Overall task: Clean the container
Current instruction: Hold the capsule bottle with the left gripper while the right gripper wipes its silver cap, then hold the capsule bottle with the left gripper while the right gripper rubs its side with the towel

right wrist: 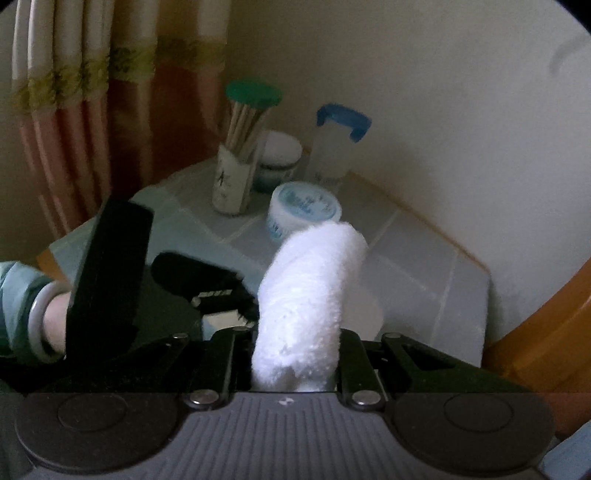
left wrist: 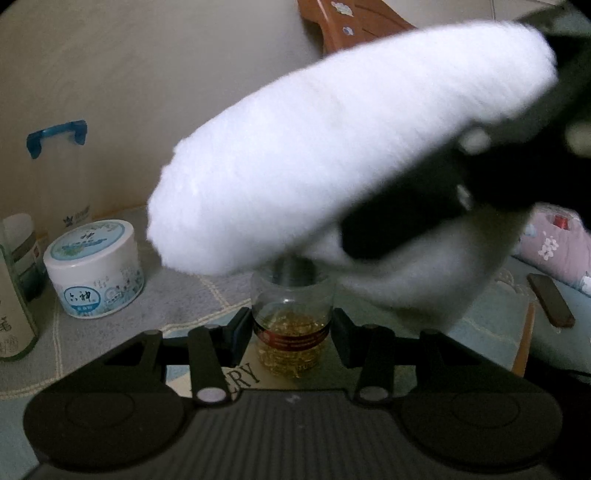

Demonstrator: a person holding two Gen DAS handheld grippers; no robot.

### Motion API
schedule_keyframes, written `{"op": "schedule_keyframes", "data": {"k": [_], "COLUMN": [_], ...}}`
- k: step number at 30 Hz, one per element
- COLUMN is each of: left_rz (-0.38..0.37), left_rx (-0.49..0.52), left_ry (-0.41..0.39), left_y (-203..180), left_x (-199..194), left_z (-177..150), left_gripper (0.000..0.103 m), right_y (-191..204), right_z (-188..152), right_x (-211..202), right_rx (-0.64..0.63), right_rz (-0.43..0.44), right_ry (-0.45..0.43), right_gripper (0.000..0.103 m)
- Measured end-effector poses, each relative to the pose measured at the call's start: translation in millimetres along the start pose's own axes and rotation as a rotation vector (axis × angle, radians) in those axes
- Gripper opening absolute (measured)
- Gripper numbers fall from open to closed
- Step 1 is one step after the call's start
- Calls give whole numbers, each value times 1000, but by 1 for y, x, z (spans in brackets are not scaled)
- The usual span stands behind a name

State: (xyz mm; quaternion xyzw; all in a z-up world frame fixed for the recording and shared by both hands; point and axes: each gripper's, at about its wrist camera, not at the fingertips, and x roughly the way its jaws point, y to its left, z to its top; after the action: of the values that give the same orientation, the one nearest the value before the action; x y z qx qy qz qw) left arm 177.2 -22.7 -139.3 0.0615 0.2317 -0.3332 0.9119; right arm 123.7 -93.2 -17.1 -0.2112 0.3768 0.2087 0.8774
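A clear plastic jar (left wrist: 291, 325) with golden capsules and a red label band stands upright, and my left gripper (left wrist: 291, 334) is shut on its sides. Its mouth looks open, with no lid showing. A rolled white cloth (left wrist: 332, 147) hangs blurred just above the jar's mouth, held from the upper right by my right gripper (left wrist: 461, 192). In the right wrist view the right gripper (right wrist: 295, 354) is shut on the white cloth (right wrist: 306, 288), which sticks out forward past the fingers. The left gripper's black body (right wrist: 110, 273) and a hand with a bracelet (right wrist: 44, 321) show at the left; the jar is hidden there.
On the tiled tabletop (right wrist: 424, 258) stand a white round tin (left wrist: 94, 269), a clear box with a blue handle (left wrist: 59, 166), a green-capped toothpick holder (right wrist: 240, 155) and a white-lidded pot (right wrist: 280, 155). A dark flat slab (left wrist: 550, 299) lies at the right. An orange wooden chair (left wrist: 351, 26) stands behind.
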Motion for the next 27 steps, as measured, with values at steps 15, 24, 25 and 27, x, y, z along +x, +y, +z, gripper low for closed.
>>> {"op": "schedule_keyframes", "data": {"k": [15,24,25,27], "left_rz": [0,-11,-11,-9], "left_rx": [-12,-7,-7,-5], "left_ry": [0,-1,-1,-1], "left_y": [9,28,26,22], "left_x": [5,14,15,15], "left_z": [0,-1,0,1], "left_gripper": [45,45,45,45], "right_y": [-9,-39,-43,-49], "right_z": [-32,-11,-7,2], "right_x": [-36,-52,-51,-47], "right_rx": [78,96,89,75], "right_rz": [7,-161,-182,-221], "right_ry": [81,-7,-19,-44], "right_gripper": [19,19,19,19]}}
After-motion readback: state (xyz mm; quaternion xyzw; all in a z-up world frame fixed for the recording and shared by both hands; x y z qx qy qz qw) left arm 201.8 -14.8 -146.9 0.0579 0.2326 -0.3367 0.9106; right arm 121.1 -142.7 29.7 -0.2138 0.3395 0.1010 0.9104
